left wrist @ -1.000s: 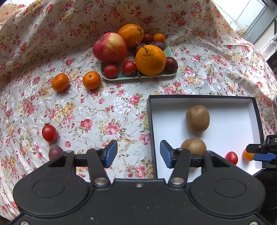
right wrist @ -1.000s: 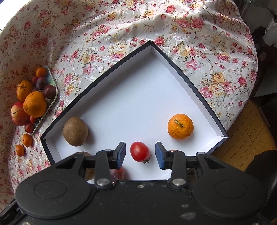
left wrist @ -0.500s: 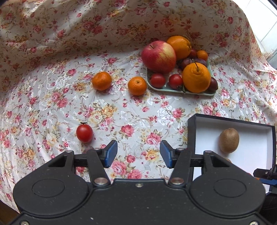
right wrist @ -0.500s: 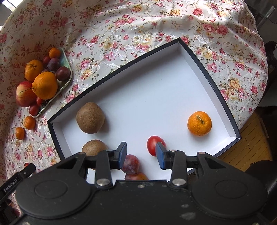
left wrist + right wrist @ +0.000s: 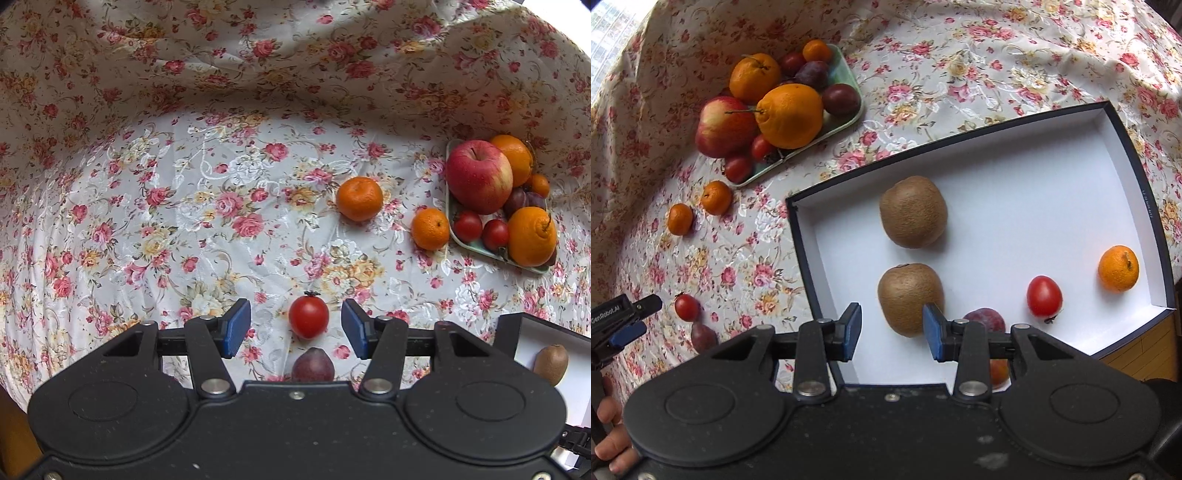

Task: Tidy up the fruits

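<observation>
Red tomato [image 5: 308, 317]: thin-skinned, slick, soft | pinch its middle gently | plum [image 5: 312, 368] at 6 o'clock | left gripper [image 5: 295, 328] wide around it, untouching | right gripper [image 5: 892, 332] wide, empty

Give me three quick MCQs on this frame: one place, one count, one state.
1. Where is the cherry tomato nearest the left claw?
A. in the box
B. on the tablecloth between the pads
C. on the green tray

2. How many kiwis lie in the white box?
A. one
B. two
C. four

3. The left claw is:
A. open, not touching the tomato
B. shut on the tomato
C. shut on a plum

Key: 1 B, it sits on the floral cloth with a pad on each side. 2 B, two brown kiwis show. 3 A, gaps show on both sides of the tomato.
</observation>
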`<move>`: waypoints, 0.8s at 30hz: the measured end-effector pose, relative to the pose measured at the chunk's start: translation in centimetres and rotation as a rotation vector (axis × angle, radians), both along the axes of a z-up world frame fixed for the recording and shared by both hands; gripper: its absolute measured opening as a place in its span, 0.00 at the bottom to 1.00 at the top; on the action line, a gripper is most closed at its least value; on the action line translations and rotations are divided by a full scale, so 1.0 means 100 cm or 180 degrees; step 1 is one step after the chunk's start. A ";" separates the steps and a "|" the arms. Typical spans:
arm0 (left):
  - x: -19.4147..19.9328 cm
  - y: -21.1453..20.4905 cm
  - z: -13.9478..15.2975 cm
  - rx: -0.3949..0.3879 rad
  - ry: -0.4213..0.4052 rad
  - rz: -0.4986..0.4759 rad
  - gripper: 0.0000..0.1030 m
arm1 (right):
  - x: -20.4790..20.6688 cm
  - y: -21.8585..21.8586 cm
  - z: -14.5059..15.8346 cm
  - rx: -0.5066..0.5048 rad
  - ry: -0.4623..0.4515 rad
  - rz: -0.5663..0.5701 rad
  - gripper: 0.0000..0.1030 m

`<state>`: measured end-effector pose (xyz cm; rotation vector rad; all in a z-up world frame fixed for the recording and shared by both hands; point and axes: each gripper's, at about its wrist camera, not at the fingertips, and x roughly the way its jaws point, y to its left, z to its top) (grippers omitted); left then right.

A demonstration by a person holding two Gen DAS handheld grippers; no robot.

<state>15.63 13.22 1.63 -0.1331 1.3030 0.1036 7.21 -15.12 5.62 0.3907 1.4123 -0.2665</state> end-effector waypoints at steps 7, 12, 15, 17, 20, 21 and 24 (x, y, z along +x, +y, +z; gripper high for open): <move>0.004 0.029 -0.004 -0.0009 0.0037 0.0075 0.58 | 0.018 0.068 -0.003 0.0085 -0.0095 0.0436 0.38; 0.006 0.043 -0.010 -0.0021 0.0091 0.0123 0.58 | 0.029 0.111 -0.010 0.0191 -0.0125 0.0645 0.38; 0.007 0.049 -0.009 -0.0048 0.0087 0.0148 0.58 | 0.036 0.130 -0.015 0.0219 -0.0135 0.0686 0.38; 0.008 0.051 -0.009 -0.0040 0.0083 0.0149 0.58 | 0.040 0.139 -0.018 0.0231 -0.0162 0.0654 0.38; 0.009 0.052 -0.009 -0.0084 0.0094 0.0133 0.58 | 0.044 0.151 -0.025 0.0311 -0.0158 0.0640 0.38; 0.009 0.053 -0.009 -0.0102 0.0095 0.0134 0.58 | 0.045 0.154 -0.027 0.0350 -0.0156 0.0633 0.38; 0.009 0.057 -0.007 -0.0133 0.0087 0.0159 0.57 | 0.047 0.163 -0.034 0.0455 -0.0133 0.0633 0.38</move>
